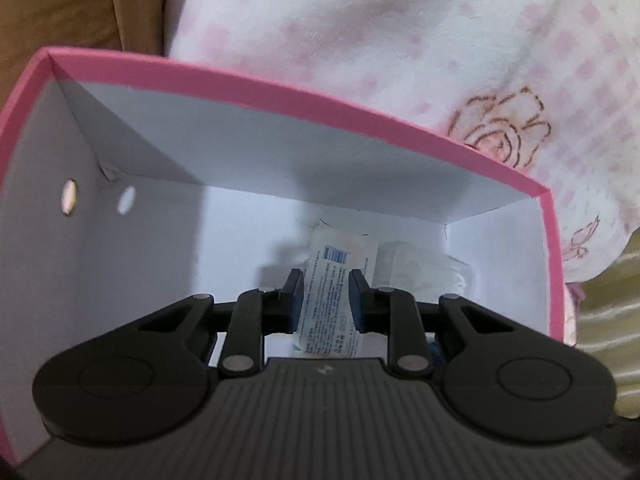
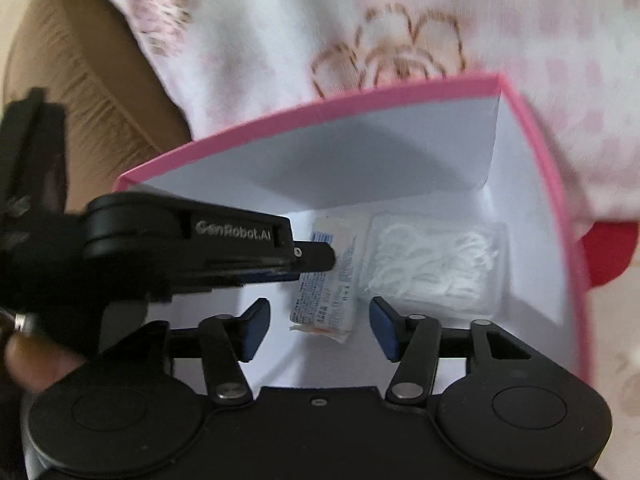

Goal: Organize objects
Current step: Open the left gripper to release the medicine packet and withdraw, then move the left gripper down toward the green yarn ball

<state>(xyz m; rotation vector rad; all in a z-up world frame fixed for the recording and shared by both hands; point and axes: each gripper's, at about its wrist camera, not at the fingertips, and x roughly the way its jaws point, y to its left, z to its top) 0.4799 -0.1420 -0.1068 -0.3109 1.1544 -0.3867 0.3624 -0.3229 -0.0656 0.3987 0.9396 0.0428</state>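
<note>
Across the whole background lies a fleecy white blanket [image 1: 400, 40] checked in pale pink and stitched with brown-outlined roses, draped over a tan cushion [image 2: 80, 80] that shows at the upper left of both views; striped yellow-green fabric [image 1: 608, 320] peeks out at the right edge of the left wrist view, and something red [image 2: 608, 252] sits beyond the box in the right wrist view. On the blanket stands an open cardboard box [image 1: 280, 92] with a pink outside and rim and plain white inner walls, one side wall pierced by a small round hole. Both grippers point steeply down into it. On the box floor, against the far right corner, rests a clear packet of white dental floss picks [image 2: 436, 264]. Just beside it, on its left, is a small flat sachet [image 2: 324, 300] printed with fine blue text and a blue barcode; its long axis runs from the near side of the box toward the far wall, barcode end farthest away. The left gripper [image 1: 326, 300] is clamped on this sachet, one black pad pressed on each long edge. The right gripper [image 2: 318, 328] hangs just above the near end of the sachet with its blue-padded jaws spread apart, touching nothing. A fingertip [image 2: 36, 360] of the person shows blurred at the lower left.
</note>
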